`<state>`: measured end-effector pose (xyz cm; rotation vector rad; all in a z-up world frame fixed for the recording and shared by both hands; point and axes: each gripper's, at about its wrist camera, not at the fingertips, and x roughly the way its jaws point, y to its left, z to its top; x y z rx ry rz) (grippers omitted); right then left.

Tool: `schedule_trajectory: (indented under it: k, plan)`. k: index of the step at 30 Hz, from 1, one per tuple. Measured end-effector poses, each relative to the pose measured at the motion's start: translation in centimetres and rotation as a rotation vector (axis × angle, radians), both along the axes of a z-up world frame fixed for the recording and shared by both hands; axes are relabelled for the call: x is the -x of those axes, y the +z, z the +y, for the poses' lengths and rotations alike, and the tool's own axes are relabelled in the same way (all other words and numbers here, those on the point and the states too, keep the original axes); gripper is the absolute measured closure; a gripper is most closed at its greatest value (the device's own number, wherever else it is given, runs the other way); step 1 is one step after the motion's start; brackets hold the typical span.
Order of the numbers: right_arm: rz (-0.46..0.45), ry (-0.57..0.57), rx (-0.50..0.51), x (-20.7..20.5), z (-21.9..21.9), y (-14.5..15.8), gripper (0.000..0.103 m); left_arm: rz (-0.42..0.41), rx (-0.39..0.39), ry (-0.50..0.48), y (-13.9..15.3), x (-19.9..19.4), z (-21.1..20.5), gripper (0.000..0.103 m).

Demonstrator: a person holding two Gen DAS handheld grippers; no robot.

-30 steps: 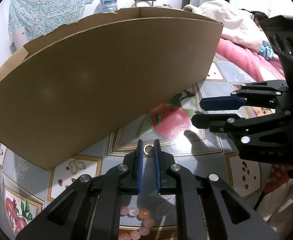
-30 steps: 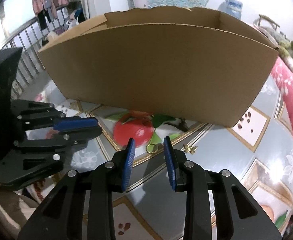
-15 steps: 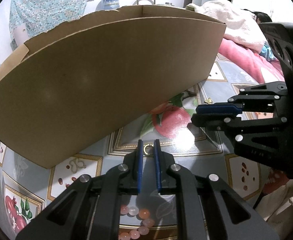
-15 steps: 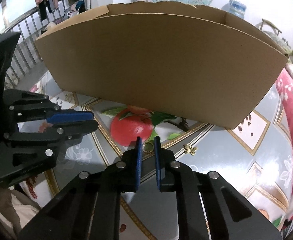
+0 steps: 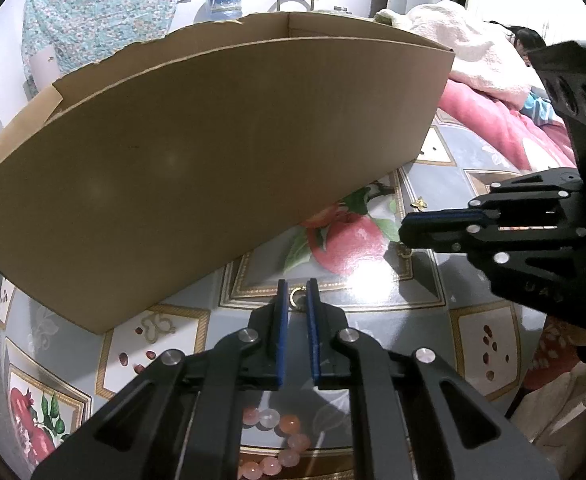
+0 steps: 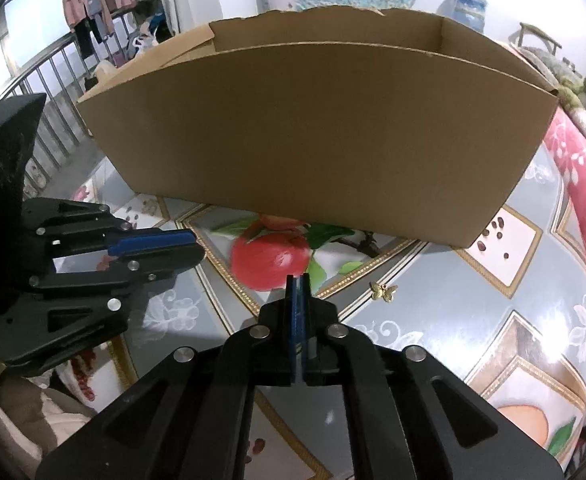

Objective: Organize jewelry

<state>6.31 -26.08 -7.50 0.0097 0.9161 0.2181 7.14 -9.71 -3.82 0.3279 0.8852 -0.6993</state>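
My left gripper (image 5: 295,294) is shut on a small gold ring (image 5: 296,297), held just above the patterned tablecloth (image 5: 373,344). My right gripper (image 6: 298,286) has its blue pads pressed together; a second gold ring it closed around is hidden between them, with a glint under its tips in the left wrist view (image 5: 407,253). A tall open cardboard box (image 5: 213,152) stands right behind both grippers, also in the right wrist view (image 6: 313,128). A gold butterfly charm (image 6: 383,291) lies on the cloth to the right of my right gripper. A pink bead bracelet (image 5: 281,448) lies under my left gripper.
A bed with a pink blanket (image 5: 505,120) and a person lying on it is at the right. A railing with hanging clothes (image 6: 93,20) is at the far left. A water jug (image 5: 223,2) stands behind the box.
My right gripper has closed fully around the gold ring it straddled, and the ring is now hidden between its pads. The left gripper has stayed shut on its ring, barely moving.
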Motion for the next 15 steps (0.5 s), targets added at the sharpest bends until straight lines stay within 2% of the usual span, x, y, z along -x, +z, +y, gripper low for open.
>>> schedule_trajectory:
  k: [4, 8, 15]
  plan:
    - [0.004, 0.016, -0.001, 0.5, -0.3, 0.3, 0.09, -0.001, 0.0, 0.0, 0.0, 0.1, 0.0, 0.095]
    - [0.027, 0.059, 0.012, 0.7, -0.2, 0.1, 0.085, 0.004, 0.0, -0.004, 0.0, 0.1, 0.1, 0.095]
    - [0.039, 0.113, 0.073, 0.3, 0.7, -0.5, 0.085, 0.005, 0.003, -0.003, -0.1, 0.1, 0.3, 0.095]
